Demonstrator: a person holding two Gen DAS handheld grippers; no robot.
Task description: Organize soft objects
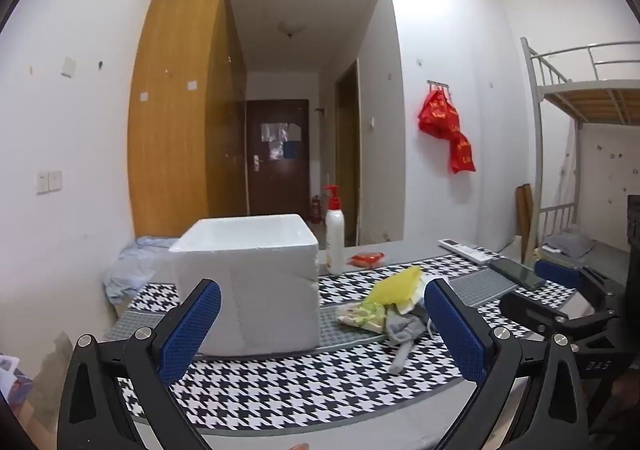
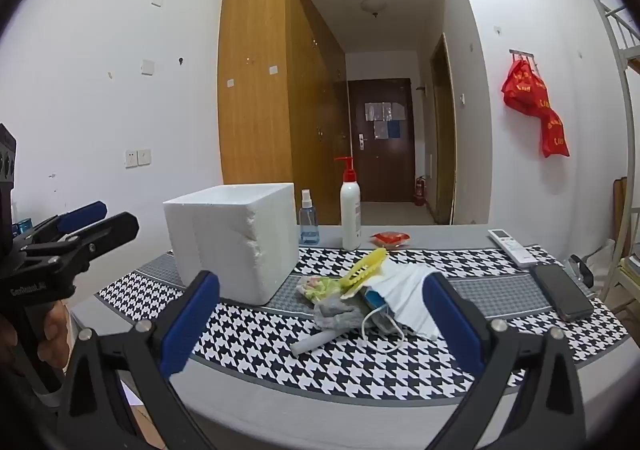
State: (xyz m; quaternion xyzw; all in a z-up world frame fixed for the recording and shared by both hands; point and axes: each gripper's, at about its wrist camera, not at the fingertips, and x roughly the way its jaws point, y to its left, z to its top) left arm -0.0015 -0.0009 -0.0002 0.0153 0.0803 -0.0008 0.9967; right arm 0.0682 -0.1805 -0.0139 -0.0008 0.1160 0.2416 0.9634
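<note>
The surface (image 2: 280,346), under a houndstooth mat, carries everything. Largest on it is the white foam box (image 2: 236,246), open at the top, standing left of centre; nothing soft shows above its rim, so I judge the task at its very start, with the first pick not yet made.

Just right of the box lies the pile (image 2: 360,298) of soft things, heaped and overlapping: a white folded cloth (image 2: 408,290) at the right, a grey sock (image 2: 336,316) at the front, a green-and-white printed piece (image 2: 316,284) nearest the box, and a yellow slotted item (image 2: 366,266) on top. The sock's long axis runs diagonally, its narrow end pointing toward the near-left edge of the surface; the yellow item slants the other way, up and away to the right. A white ear-loop cord (image 2: 384,330) curls out at the front.

The right gripper (image 2: 320,326) hangs short of the pile, fingers wide apart and empty. The left gripper (image 1: 322,326) faces the box and the pile's left side, fingers likewise spread with nothing between them.

The next move probably calls for one gripper to go forward and down over a single piece, the sock being nearest and freest, closing across its short width so that the cord and neighbours are not dragged along, then carrying it over the box's rim.
</note>
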